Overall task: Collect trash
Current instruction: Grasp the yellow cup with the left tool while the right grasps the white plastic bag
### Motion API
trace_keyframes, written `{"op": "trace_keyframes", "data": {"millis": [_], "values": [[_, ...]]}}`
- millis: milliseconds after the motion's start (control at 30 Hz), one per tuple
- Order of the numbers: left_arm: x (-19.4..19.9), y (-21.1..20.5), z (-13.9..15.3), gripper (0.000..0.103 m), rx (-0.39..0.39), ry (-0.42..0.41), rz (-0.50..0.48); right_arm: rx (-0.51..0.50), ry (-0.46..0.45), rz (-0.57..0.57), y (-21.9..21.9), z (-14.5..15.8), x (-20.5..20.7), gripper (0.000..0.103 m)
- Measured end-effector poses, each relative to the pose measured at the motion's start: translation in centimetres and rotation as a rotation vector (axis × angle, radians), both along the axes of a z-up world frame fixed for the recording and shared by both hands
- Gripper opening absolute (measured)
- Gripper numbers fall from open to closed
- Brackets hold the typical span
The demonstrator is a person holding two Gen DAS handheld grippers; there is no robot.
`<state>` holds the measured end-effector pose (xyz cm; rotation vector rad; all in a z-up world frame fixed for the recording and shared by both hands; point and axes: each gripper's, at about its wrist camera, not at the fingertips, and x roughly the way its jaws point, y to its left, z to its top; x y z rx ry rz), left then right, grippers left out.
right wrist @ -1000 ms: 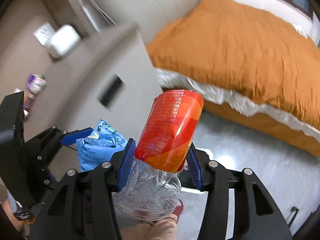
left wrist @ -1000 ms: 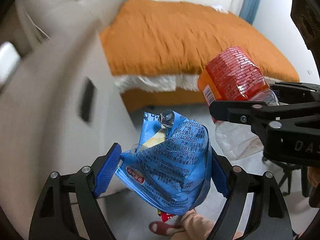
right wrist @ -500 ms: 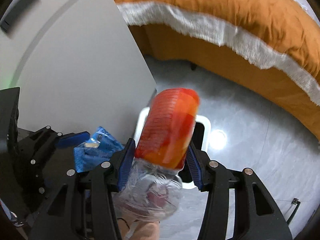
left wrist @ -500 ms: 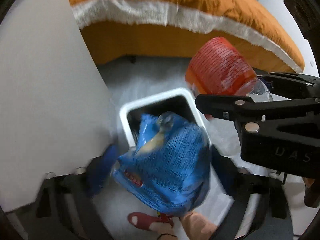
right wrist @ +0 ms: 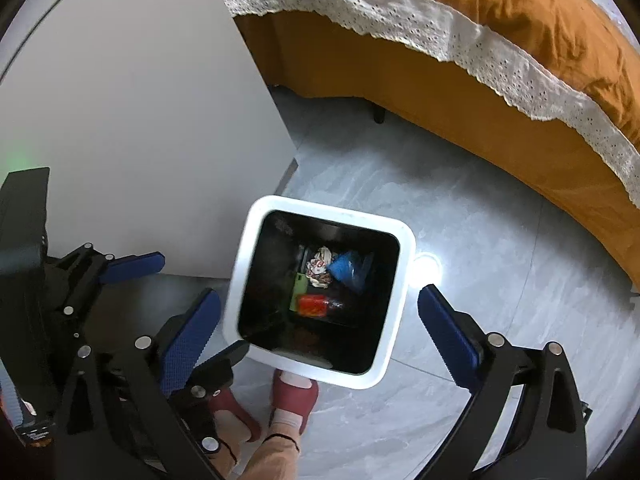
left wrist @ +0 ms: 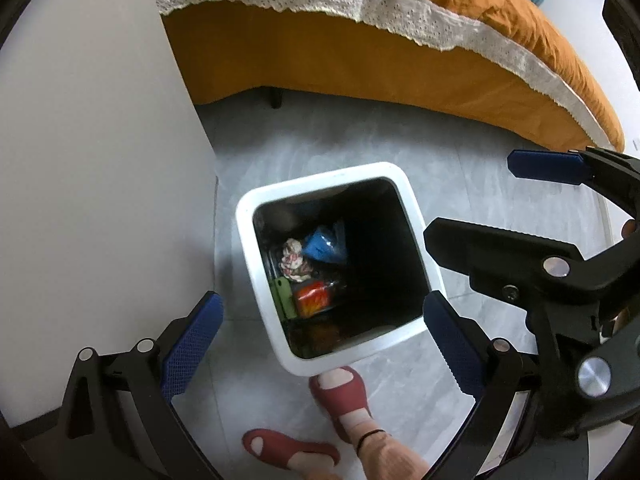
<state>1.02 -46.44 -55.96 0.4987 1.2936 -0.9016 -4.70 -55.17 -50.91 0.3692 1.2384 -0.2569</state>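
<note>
A white square trash bin (left wrist: 256,204) with a black inside stands on the grey floor, right below both grippers; it also shows in the right wrist view (right wrist: 404,280). At its bottom lie the blue snack bag (left wrist: 324,245), the red-labelled bottle (left wrist: 314,299), a crumpled wrapper (left wrist: 294,266) and a green item (left wrist: 284,296). In the right wrist view the blue bag (right wrist: 346,266) and the bottle (right wrist: 314,305) lie there too. My left gripper (left wrist: 320,332) is open and empty above the bin. My right gripper (right wrist: 320,324) is open and empty above it.
A white cabinet side (left wrist: 92,160) stands close on the left of the bin. A bed with an orange cover and lace trim (left wrist: 440,40) fills the back. The person's feet in red slippers (left wrist: 340,392) stand at the bin's near edge.
Both grippers tilted down over the bin and opened. The blue snack bag and the red-labelled bottle left the jaws and now lie inside the bin.
</note>
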Motion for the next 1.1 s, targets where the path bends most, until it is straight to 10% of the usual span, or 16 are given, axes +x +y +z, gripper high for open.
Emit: {"op": "trace_keyframes", "data": {"millis": [333,567,900,1100], "values": [[0.6,1.2,8.1,0.098,-0.054,-0.021,0.064,-0.034,-0.035,0.017,1.2,7.1,0.0,0.098],[-0.3,2.9,18.7,0.098,-0.128,-0.083,0.136,-0.061,-0.136,-0.014,2.6,17.7,-1.8,0.098],[-0.3,10.6,37.4,0.098,-0.312,-0.302,0.324,-0.023,-0.422,0.033,7.3,34.0,-0.8,0.098],[1.8,17.7,43.0,0.098,-0.301,-0.489,0.452,-0.003,-0.543,0.182,13.1,38.5,3.0,0.098]]}}
